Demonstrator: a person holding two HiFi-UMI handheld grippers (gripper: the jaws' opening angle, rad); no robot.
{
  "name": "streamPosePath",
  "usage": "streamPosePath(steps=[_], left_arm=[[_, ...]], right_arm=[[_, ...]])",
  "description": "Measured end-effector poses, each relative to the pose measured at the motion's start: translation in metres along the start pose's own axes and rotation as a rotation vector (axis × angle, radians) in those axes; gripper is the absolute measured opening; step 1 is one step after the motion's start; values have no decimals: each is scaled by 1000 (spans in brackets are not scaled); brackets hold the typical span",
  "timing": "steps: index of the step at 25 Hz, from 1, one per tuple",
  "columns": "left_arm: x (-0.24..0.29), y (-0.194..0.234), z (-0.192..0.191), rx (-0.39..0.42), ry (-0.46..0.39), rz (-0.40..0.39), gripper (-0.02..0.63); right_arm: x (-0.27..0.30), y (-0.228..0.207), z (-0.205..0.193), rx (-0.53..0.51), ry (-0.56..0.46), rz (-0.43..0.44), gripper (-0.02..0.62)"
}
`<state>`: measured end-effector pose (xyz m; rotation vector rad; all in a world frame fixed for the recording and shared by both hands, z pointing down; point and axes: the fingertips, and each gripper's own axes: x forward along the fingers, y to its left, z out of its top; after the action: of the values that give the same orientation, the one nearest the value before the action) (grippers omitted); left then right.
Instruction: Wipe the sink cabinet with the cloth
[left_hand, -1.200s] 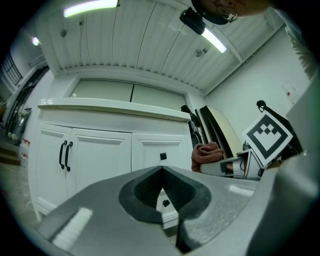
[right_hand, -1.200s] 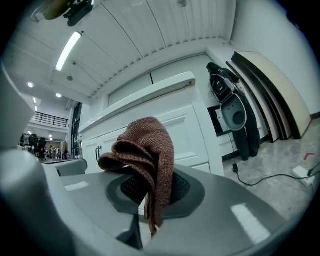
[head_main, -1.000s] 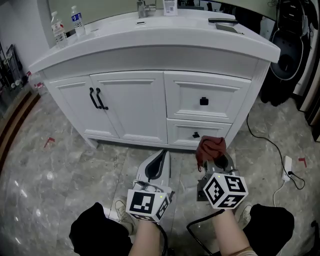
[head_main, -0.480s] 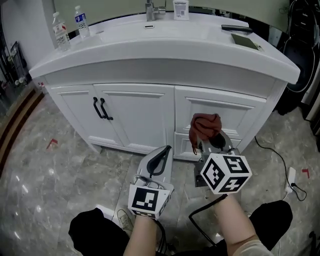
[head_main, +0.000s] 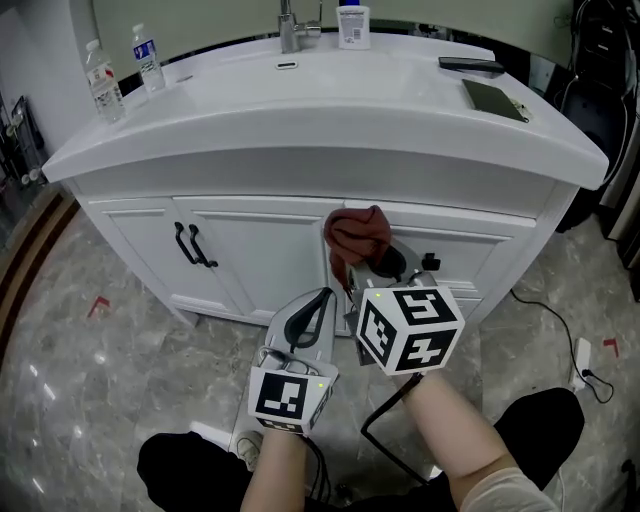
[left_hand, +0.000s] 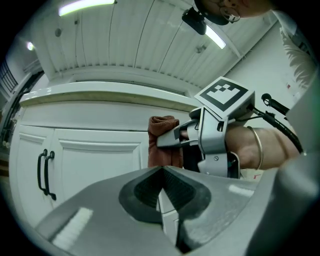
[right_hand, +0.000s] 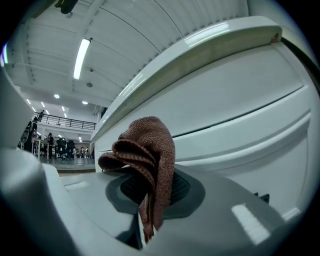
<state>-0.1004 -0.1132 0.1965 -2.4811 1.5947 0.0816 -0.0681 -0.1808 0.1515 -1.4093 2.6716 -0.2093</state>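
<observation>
Head view, and the right gripper (head_main: 368, 268) is up at the front of the white sink cabinet (head_main: 262, 272), jaws clamped on the reddish-brown cloth (head_main: 358, 235). Right gripper view backs that up. The cloth (right_hand: 150, 145) is pinched between the two dark pads (right_hand: 182, 187), bunched in folds above the fingertips toward 12 o'clock. A thin tail hangs down through the seam toward 6. It sits right at the cabinet's top rail, just under the countertop (head_main: 330, 110) overhang and at about 9 o'clock from the upper drawer (head_main: 470, 250). Whether it actually touches the white face, can't tell. The left gripper (head_main: 318, 312) hangs lower, at 7 o'clock from the cloth and off the cabinet. In the left gripper view its jaws are pressed together with nothing between them.
</observation>
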Motion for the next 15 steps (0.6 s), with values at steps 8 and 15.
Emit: streamPosePath(steps=[8,15], left_arm=[[3,-5,-9,-62,10,-2,0],[1,-23,-20,-95,23,-26,0]], right_arm=[[-10,-13,0,-14,-13,-30,84],[-30,-42,3,-11,-4,-85,84]])
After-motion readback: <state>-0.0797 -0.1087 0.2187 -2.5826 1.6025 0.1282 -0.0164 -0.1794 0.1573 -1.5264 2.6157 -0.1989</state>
